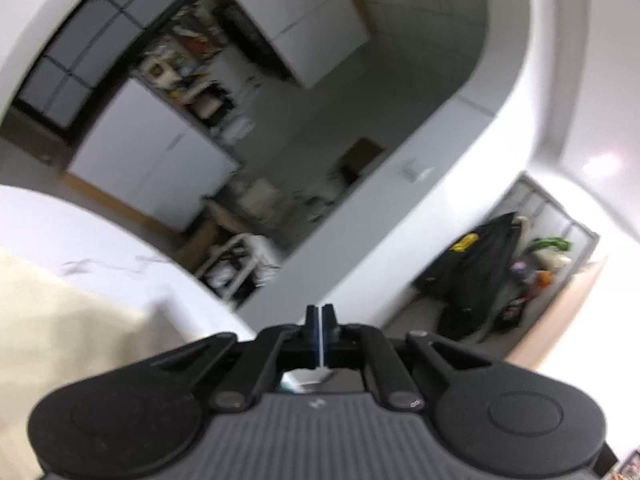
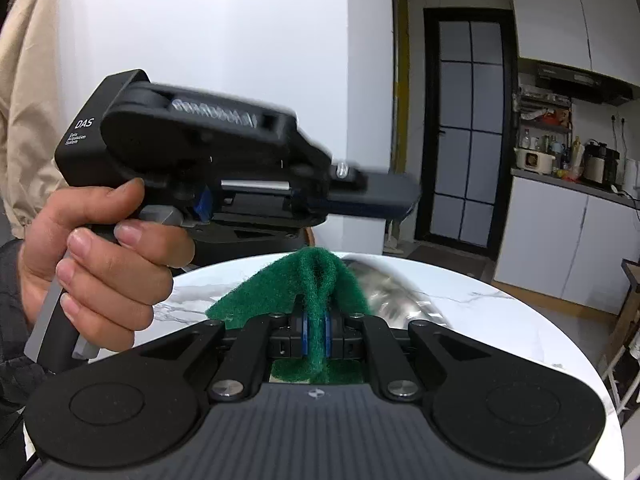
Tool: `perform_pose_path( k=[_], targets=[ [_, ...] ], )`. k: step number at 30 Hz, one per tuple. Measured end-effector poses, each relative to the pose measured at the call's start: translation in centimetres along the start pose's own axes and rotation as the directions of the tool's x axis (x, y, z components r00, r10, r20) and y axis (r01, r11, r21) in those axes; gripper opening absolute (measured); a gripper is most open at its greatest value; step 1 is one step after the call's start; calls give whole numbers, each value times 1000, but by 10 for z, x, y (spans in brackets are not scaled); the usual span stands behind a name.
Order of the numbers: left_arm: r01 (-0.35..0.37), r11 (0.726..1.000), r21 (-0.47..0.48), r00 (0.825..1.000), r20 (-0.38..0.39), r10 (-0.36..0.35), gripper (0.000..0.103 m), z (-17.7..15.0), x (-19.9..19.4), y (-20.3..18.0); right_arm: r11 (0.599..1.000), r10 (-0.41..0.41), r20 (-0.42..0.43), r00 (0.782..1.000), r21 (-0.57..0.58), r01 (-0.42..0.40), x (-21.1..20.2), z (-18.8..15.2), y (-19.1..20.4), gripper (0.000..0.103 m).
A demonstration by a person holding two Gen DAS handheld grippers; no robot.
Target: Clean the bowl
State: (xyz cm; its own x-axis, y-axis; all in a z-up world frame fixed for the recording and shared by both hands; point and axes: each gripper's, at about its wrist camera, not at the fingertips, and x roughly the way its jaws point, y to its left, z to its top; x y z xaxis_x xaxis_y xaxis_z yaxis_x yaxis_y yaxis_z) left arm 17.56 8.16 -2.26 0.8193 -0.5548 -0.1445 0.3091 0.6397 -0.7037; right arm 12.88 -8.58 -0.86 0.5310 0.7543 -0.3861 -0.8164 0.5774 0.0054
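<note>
Scouring pad pinched and ready, bowl a blur just beyond it

The right tongs (image 2: 316, 334) pinch a folded green scouring pad (image 2: 316, 280); the left tongs (image 1: 320, 320) are pressed together on nothing, raised to the left of the right ones in a person's hand (image 2: 100, 264). The bowl (image 2: 384, 284), a blurred silvery shape on the marble desk (image 2: 500, 320), lies just past the pad to its right; whether anything is in it cannot be told. With no tongs steadying it, I judge that scrubbing could push the light bowl skidding toward the desk edge.
</note>
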Motion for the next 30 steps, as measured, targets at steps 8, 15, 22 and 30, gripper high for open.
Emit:
perform_pose_path(
  k=[8, 15, 22, 30],
  targets=[
    [-113, 985, 130, 993, -27, 118, 23, 0, -2, -8, 998, -42, -48, 998, 51, 44, 9, -1, -16, 8],
    [-176, 954, 244, 981, -36, 191, 42, -1, 2, -23, 997, -51, -132, 990, 51, 58, 15, -10, -18, 8],
    [-252, 837, 486, 946, -58, 319, 53, -23, 9, -41, 994, -60, -209, 976, 75, 77, 20, -19, -28, 8],
    [-217, 738, 639, 922, -116, 371, 53, -45, 26, -55, 989, -99, -277, 956, 80, 126, 18, -31, -41, 8]
  ],
)
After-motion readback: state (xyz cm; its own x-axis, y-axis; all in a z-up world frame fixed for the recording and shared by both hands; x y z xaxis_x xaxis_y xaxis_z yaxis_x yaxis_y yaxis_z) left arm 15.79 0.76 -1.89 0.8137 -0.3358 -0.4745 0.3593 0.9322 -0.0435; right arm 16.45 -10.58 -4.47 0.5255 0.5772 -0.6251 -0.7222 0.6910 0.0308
